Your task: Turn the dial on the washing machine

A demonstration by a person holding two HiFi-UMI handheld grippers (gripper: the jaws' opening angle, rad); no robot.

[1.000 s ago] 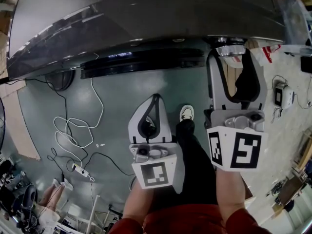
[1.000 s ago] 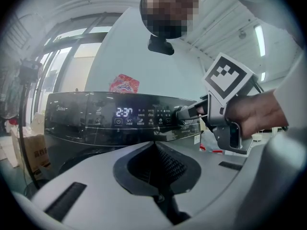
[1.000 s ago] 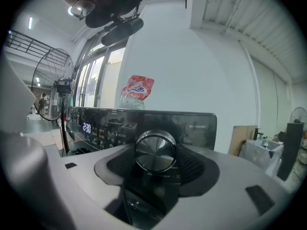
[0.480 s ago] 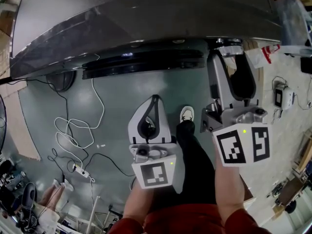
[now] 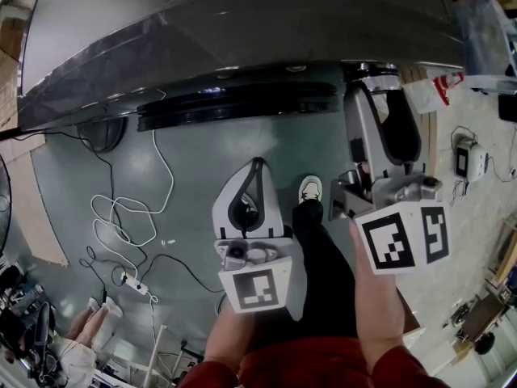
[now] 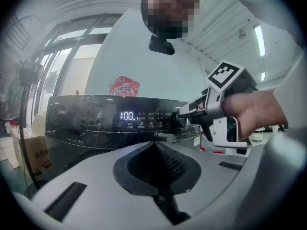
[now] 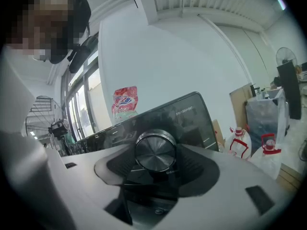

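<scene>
Grey floor (image 5: 186,152) fills the head view below the dark washer (image 5: 242,23), with loose cables (image 5: 121,217) lying well to the left of my feet. The dial (image 7: 155,150) sits at the right end of the panel (image 6: 96,119). My right gripper (image 5: 381,95) is on it with the jaws spread wide around its rim, one pad on each side. As far as I can judge through the curved lens, both pads press on the metal. The gripper is rolled to one side, so the panel looks tilted in its view. My left gripper (image 5: 258,164) hangs back from the washer with its jaws closed tip to tip and nothing between them.

I think slip is the main risk. The dial looks smooth and the hold is wide, so the pads could skate round the rim while the dial stays put. If so, the display (image 6: 127,115) would not change.

A second risk is turning off-axis. If my roll is not centred on the dial, one pad will lever against its edge and the grip could pop off.

A third is overshoot. With my wrist already rolled I have less fine control, and I could pass the setting I want.

The left gripper should stay back, because a stray touch on the panel might change a setting.
</scene>
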